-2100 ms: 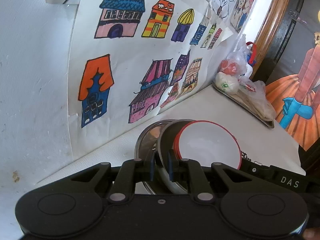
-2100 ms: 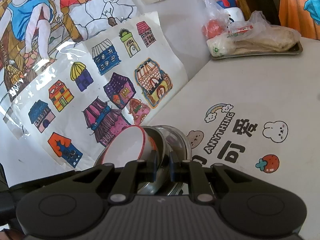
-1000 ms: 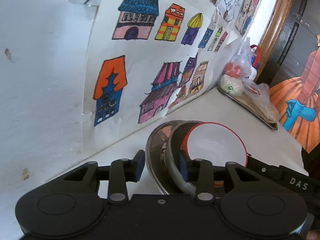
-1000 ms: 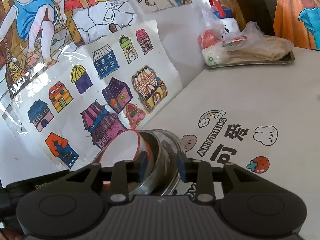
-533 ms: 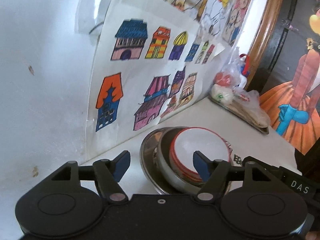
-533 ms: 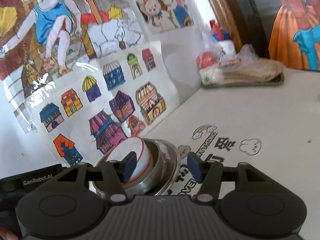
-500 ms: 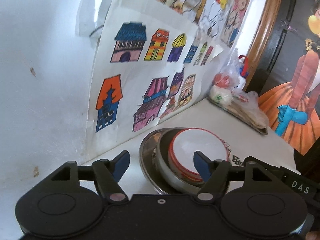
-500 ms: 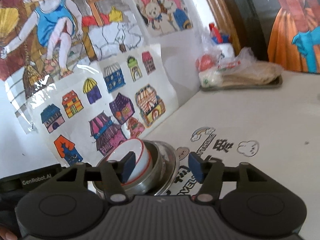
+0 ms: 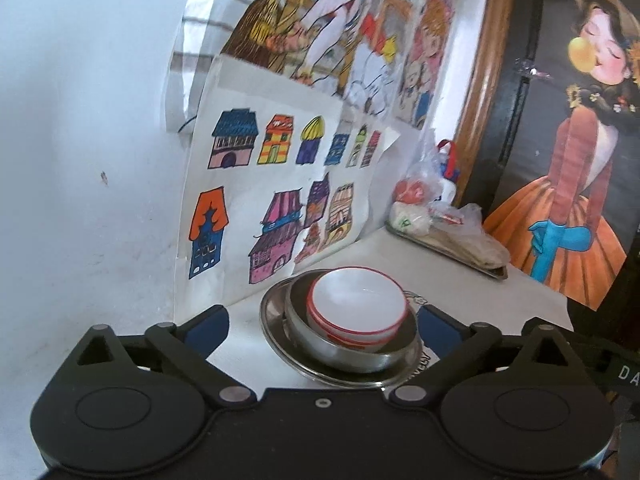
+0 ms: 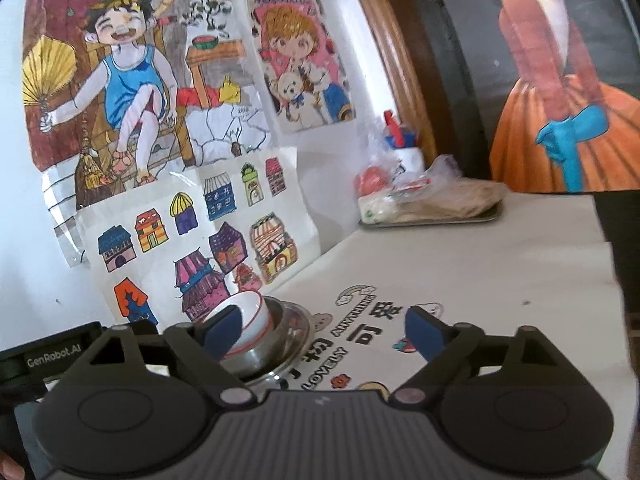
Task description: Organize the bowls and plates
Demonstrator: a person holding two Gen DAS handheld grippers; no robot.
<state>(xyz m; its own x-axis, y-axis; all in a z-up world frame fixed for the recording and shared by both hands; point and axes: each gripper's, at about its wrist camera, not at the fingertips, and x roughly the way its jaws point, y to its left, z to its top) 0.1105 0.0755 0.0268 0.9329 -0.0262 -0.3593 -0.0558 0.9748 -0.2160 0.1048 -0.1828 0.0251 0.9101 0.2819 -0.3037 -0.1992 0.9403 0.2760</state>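
A white bowl with a red rim sits nested in a steel bowl, which sits on a steel plate on the white table next to the wall. The stack also shows in the right wrist view: white bowl, steel bowl, plate. My left gripper is open wide, its jaws on either side of the stack and pulled back from it. My right gripper is open wide and empty, raised above the table with the stack behind its left finger.
Children's drawings hang on the wall right behind the stack. A metal tray with bagged food stands at the table's far end by a wooden frame. Printed stickers mark the tabletop. The table edge is at right.
Both grippers let go of the stacked bowls, opened wide, and drew back and up. The stack now rests level on the table.
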